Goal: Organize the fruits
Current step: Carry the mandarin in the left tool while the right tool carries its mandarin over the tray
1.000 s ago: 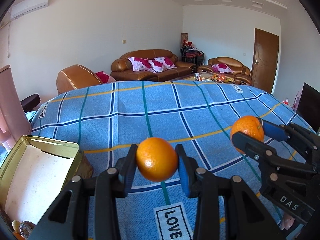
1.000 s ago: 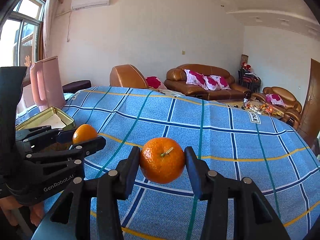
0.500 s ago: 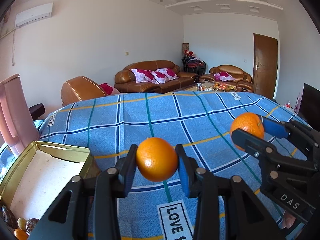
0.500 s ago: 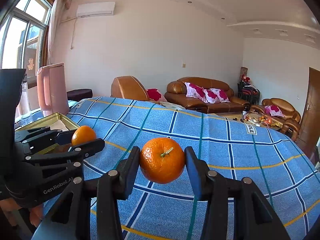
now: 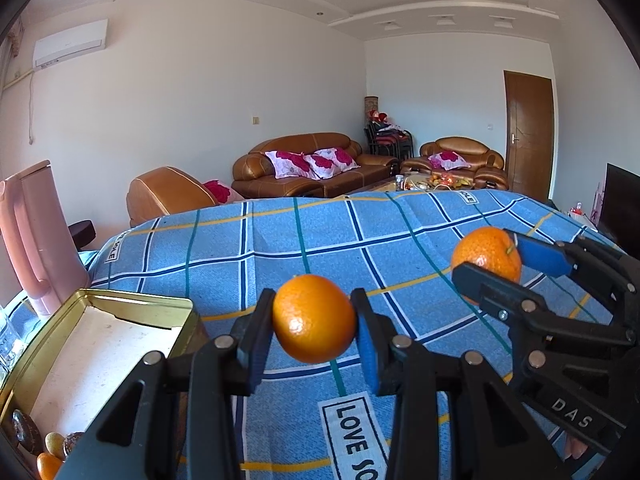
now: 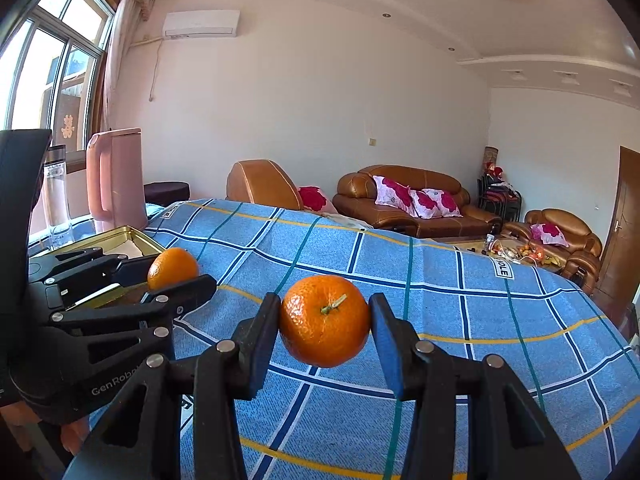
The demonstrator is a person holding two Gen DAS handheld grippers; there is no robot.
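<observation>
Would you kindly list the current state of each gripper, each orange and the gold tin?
Left gripper: shut on the left orange.
Left orange: clamped, held above the cloth.
Right gripper: shut on the right orange.
Right orange: clamped, stem facing the camera.
Gold tin: open, mostly bare, small items in its near corner.

Right tongs [image 6: 325, 322] clamp a stemmed orange [image 6: 324, 320] above the blue plaid cloth [image 6: 460, 300].
</observation>
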